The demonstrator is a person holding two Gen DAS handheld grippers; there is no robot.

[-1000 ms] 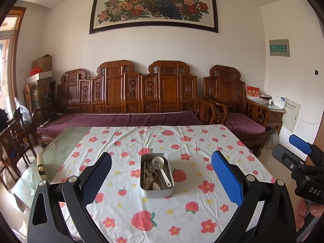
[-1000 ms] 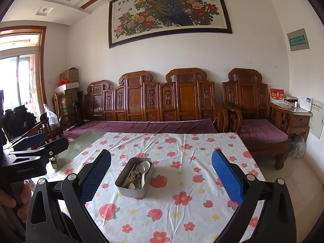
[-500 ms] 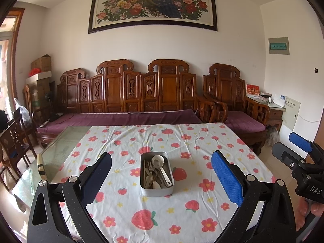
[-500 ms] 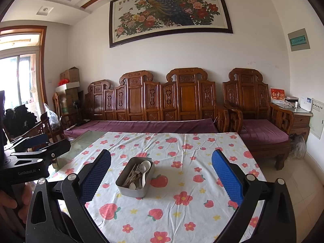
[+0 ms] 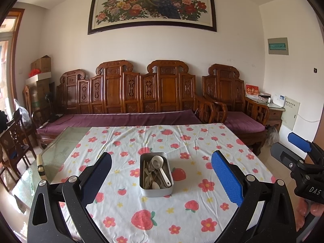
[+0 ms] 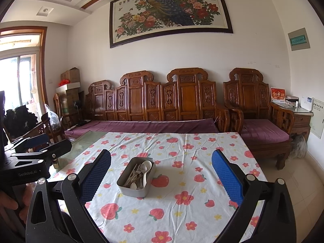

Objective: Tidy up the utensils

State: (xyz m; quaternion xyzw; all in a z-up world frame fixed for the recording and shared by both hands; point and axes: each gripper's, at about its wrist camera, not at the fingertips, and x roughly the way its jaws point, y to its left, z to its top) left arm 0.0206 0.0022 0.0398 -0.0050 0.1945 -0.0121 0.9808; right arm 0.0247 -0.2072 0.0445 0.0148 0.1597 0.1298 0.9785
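Observation:
A grey metal tin (image 5: 156,190) stands mid-table on a strawberry-print cloth (image 5: 145,218). It holds a white ladle spoon (image 5: 160,168), forks and other utensils in a loose pile. It also shows in the right wrist view (image 6: 133,190), with the white spoon (image 6: 145,172). My left gripper (image 5: 161,174) is open and empty, held above and short of the tin. My right gripper (image 6: 161,174) is open and empty, to the right of the tin. Each gripper shows at the edge of the other's view (image 5: 299,162) (image 6: 30,154).
The table's left part is bare glass (image 5: 60,149) with a small bamboo-coloured object (image 5: 40,166) on it. A carved wooden sofa with purple cushion (image 5: 125,119) stands behind the table, an armchair (image 5: 232,111) at the right, wooden chairs (image 5: 12,141) at the left.
Both cameras have risen and tilted slightly, so the tin sits a little lower in view. Both grippers stay open; nothing on the table moved.

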